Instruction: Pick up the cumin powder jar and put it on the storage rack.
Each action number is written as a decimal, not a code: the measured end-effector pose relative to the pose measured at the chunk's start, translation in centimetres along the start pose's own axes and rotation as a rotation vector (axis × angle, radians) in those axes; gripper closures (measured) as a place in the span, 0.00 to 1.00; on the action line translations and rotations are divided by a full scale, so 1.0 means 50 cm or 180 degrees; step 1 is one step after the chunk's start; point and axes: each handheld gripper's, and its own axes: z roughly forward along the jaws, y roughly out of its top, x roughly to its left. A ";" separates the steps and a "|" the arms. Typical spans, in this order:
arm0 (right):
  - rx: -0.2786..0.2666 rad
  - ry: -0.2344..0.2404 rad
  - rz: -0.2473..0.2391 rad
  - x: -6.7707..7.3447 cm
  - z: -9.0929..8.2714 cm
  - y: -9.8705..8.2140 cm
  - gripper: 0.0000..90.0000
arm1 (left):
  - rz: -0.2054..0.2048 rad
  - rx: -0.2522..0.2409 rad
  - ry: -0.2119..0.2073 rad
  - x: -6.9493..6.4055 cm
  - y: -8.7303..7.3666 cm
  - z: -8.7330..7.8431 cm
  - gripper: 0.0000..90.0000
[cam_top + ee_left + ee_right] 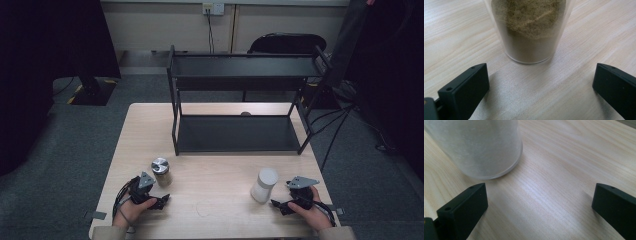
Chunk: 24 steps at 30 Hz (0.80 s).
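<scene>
A clear jar of brown powder (161, 172) with a metal lid stands at the table's front left; up close the jar (530, 30) is just ahead of my left gripper (540, 87), whose jaws stand wide apart with nothing between them. A white frosted jar (263, 185) stands at the front right. The same white jar (476, 147) lies ahead and left of my right gripper (539, 207), which is also open and holds nothing. From above, the left gripper (162, 201) and right gripper (276, 205) rest low near the front edge, each in a hand.
A black two-tier metal rack (240, 100) stands at the back of the wooden table (220, 170), both shelves bare. A black chair (287, 44) is behind it. Cables run down on the right of the table.
</scene>
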 end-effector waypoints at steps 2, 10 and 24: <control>0.0000 -0.0001 0.0002 0.000 0.000 0.000 0.00 | -0.0007 -0.0011 0.0001 0.000 -0.002 0.000 0.00; 0.0000 -0.0002 0.0004 0.000 0.000 0.000 0.00 | -0.0007 -0.0011 0.0003 -0.001 -0.002 0.000 0.00; -0.0002 -0.0005 0.0007 0.000 0.001 0.001 0.00 | -0.0185 0.0034 -0.0014 0.006 0.006 -0.006 0.00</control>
